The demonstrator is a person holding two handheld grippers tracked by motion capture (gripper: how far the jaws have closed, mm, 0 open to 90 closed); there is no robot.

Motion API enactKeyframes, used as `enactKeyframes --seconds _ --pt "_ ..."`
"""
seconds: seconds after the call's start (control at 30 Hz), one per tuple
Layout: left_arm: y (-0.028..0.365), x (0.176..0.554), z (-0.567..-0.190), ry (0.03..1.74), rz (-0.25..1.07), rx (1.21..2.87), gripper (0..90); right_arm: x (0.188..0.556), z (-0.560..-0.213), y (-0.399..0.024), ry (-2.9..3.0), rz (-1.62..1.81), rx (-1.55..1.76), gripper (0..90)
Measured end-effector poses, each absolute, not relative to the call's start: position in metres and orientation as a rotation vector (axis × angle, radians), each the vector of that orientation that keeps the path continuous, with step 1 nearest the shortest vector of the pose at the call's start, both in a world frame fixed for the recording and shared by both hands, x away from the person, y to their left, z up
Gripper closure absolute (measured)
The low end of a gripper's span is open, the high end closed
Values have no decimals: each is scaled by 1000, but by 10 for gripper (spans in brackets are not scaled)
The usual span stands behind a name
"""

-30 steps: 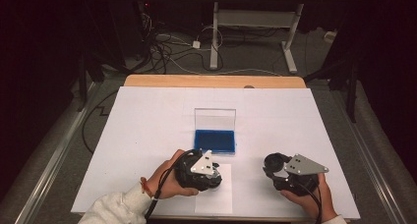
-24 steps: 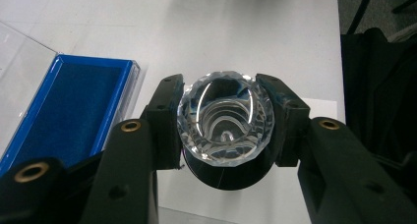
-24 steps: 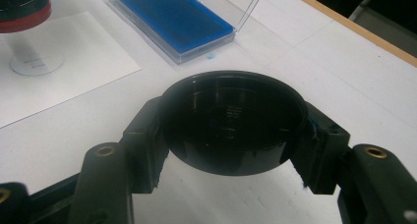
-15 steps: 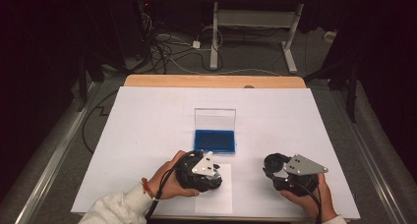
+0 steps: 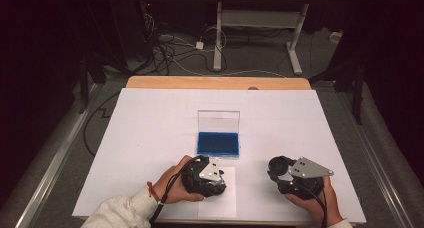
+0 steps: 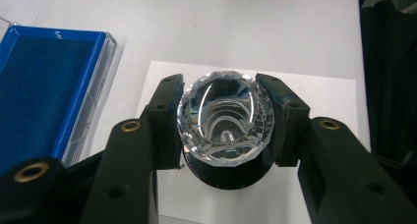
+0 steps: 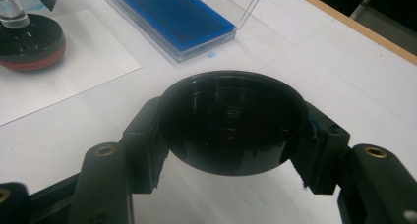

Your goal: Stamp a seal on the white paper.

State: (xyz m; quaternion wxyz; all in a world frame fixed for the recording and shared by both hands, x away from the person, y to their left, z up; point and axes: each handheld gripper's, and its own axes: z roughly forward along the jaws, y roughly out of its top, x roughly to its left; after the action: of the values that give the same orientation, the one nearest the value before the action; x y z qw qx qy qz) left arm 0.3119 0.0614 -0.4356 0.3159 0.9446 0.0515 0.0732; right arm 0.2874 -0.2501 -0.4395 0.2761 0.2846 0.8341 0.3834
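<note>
Faceted clear glass knob (image 6: 225,120); glossy black plastic cap (image 7: 231,121).

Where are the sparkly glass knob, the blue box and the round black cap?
Faceted clear glass knob (image 6: 225,117): left gripper view, its front face.
Blue-lined clear plastic box (image 5: 218,143): high view, its blue pad.
Round black plastic cap (image 7: 231,121): right gripper view, its hollow inside.

Black tongs (image 6: 223,130) with brass screw inserts; white sleeve (image 5: 122,213), red wristband (image 5: 150,189).

In your left gripper view the blue tray (image 6: 44,91) is cut off by the left edge. The faceted glass knob (image 6: 225,117) hides most of the black base (image 6: 228,177) under it.
</note>
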Motion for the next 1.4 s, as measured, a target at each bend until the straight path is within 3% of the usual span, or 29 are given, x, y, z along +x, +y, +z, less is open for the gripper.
enactKeyframes --seconds 1.4 --pt "55 313 -437 147 178 2559 547 288 -441 -249 2246 1024 766 386"
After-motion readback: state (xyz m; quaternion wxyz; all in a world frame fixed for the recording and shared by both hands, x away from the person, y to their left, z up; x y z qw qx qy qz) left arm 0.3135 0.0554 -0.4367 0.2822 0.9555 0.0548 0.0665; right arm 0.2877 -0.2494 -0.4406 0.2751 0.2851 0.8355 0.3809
